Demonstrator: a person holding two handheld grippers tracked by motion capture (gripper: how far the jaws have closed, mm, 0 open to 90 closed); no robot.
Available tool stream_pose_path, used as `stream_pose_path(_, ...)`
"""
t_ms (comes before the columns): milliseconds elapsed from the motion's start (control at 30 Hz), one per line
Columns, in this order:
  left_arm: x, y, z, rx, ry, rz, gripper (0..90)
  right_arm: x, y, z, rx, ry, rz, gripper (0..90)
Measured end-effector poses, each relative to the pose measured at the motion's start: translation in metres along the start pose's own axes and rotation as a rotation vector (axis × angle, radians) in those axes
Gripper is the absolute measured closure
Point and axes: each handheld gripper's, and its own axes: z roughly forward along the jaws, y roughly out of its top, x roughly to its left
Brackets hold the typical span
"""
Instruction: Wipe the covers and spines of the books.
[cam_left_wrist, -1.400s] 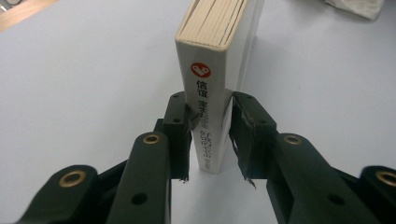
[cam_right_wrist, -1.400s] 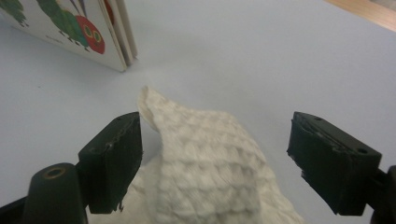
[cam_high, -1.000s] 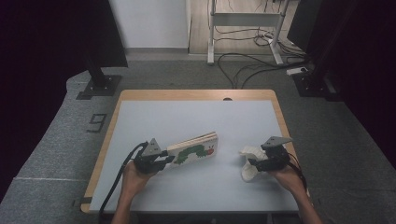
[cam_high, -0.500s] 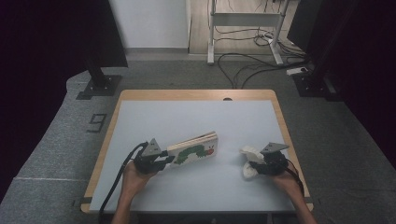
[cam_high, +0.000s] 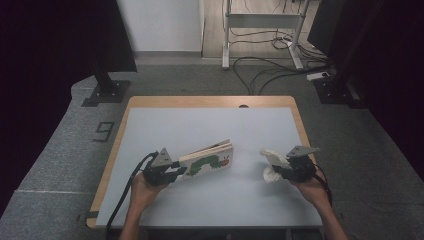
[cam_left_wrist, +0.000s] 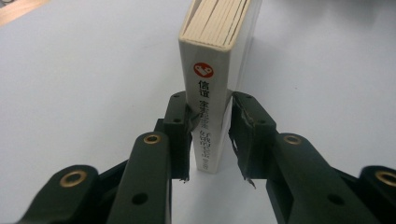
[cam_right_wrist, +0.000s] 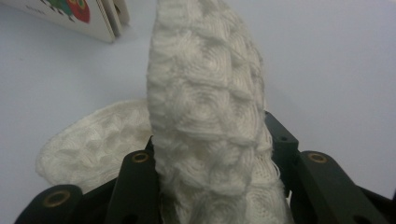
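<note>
My left tongs (cam_high: 176, 171) grip the book (cam_high: 207, 161) by its spine end, one pad on each cover. In the left gripper view the spine (cam_left_wrist: 208, 116) stands upright between my jaws, with its red round mark at the top and dark characters running down it, and the cream page edges (cam_left_wrist: 219, 21) show above. The book stands on edge on the table (cam_high: 200, 125), caterpillar cover facing me, and runs from my tongs toward two o'clock.

My right tongs (cam_high: 277, 170) have just been closing and now pinch the white cloth (cam_high: 272, 162). In the right gripper view a fold of the knitted cloth (cam_right_wrist: 205, 107) rises straight up from between my jaws, which press on it from both sides, while the rest of it lies slack on the table at my nine o'clock. The book's far corner (cam_right_wrist: 88, 16) shows at eleven o'clock there, well apart from the cloth.

From above, the cloth sits at three o'clock of the book, near the table's right edge, with bare tabletop between the two.
</note>
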Motion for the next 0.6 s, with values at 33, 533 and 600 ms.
stream_pose_path(33, 0.0, 0.0, 0.0, 0.0, -0.001, 0.0, 68.6, 0.0, 0.002, -0.002, -0.003, 0.002, -0.007, 57.3)
stream_pose_path(533, 0.0, 0.0, 0.0, -0.001, -0.002, 0.0, 68.5, 0.016, 0.018, -0.004, -0.027, 0.066, -0.045, 57.2)
stream_pose_path(600, 0.0, 0.0, 0.0, -0.001, -0.002, 0.0, 68.6, 0.021, 0.02, -0.001, -0.028, 0.075, -0.055, 57.2)
